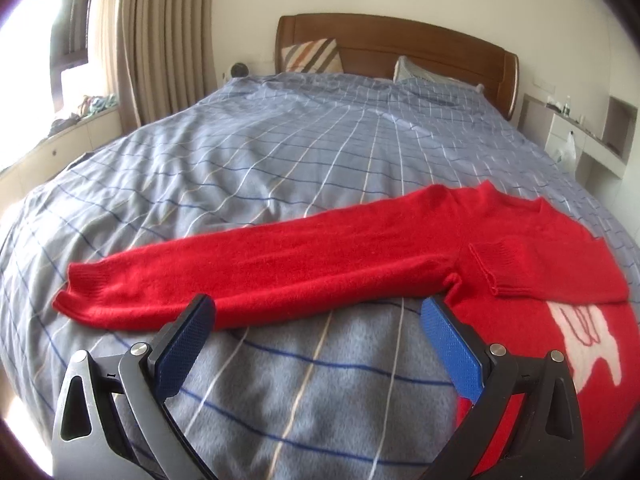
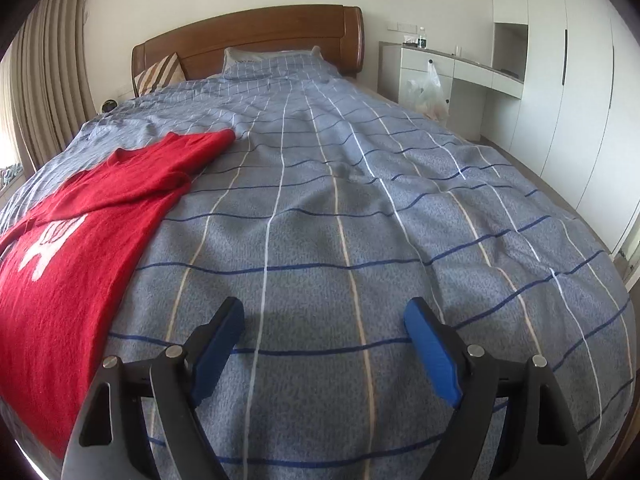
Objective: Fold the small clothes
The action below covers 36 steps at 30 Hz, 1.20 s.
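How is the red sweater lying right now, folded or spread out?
Partly folded. One sleeve is turned in across the sweater chest, its cuff on the body; the other sleeve still stretches out flat on the bed.

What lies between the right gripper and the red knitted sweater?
Only bare blue checked duvet cover lies between the open right gripper and the red knitted sweater, as the right wrist view shows.
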### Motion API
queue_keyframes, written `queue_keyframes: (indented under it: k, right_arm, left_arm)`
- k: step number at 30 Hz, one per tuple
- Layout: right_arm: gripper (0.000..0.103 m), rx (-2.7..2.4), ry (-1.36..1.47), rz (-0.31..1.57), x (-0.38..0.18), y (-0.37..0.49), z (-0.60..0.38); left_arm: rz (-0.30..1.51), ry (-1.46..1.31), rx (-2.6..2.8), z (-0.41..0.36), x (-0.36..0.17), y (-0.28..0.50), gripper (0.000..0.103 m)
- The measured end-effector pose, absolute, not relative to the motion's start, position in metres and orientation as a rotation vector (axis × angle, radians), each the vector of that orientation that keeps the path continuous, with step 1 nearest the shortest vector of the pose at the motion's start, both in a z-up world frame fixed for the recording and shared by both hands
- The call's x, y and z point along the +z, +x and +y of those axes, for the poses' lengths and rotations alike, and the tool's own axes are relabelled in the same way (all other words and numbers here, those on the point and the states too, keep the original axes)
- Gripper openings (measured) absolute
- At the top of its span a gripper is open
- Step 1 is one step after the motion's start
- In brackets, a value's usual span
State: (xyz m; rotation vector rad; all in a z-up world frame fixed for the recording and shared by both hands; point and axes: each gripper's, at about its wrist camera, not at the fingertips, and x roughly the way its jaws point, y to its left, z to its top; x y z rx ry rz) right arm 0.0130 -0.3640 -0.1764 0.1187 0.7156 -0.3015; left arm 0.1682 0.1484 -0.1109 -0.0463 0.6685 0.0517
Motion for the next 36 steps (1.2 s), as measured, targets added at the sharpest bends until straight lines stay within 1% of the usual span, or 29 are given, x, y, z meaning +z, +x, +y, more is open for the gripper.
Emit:
queue_keyframes:
  k: [3, 5, 8, 11, 14, 36]
  right_arm:
    - [0.087, -0.302, 0.139, 0.735, -0.182, 0.016, -0.368]
    - [0.092, -0.316, 0.149, 0.738, -0.185, 0.014, -0.370]
    - [0.095, -0.322, 0.166, 0.744, -0.188, 0.015, -0.372]
    - [0.096, -0.325, 0.167, 0.746, -0.190, 0.015, -0.372]
    - [0.096, -0.325, 0.168, 0.746, -0.190, 0.014, -0.372]
    - [0.099, -0.331, 0.163, 0.747, -0.191, 0.014, -0.371]
  left_arm:
    - [0.784, -0.003, 0.066, 0.150, -0.134, 0.194, 0.103]
    - [0.860, -0.006, 0.047, 0.152, -0.154, 0.200, 0.103]
    - [0.836, 0.005, 0.082, 0.150, -0.152, 0.193, 0.103]
    - [0.813, 0.068, 0.087, 0.141, -0.155, 0.184, 0.103]
    - [0.755, 0.046, 0.083, 0.143, -0.160, 0.177, 0.103]
    - [0.769, 0.026, 0.071, 0.146, -0.157, 0.185, 0.103]
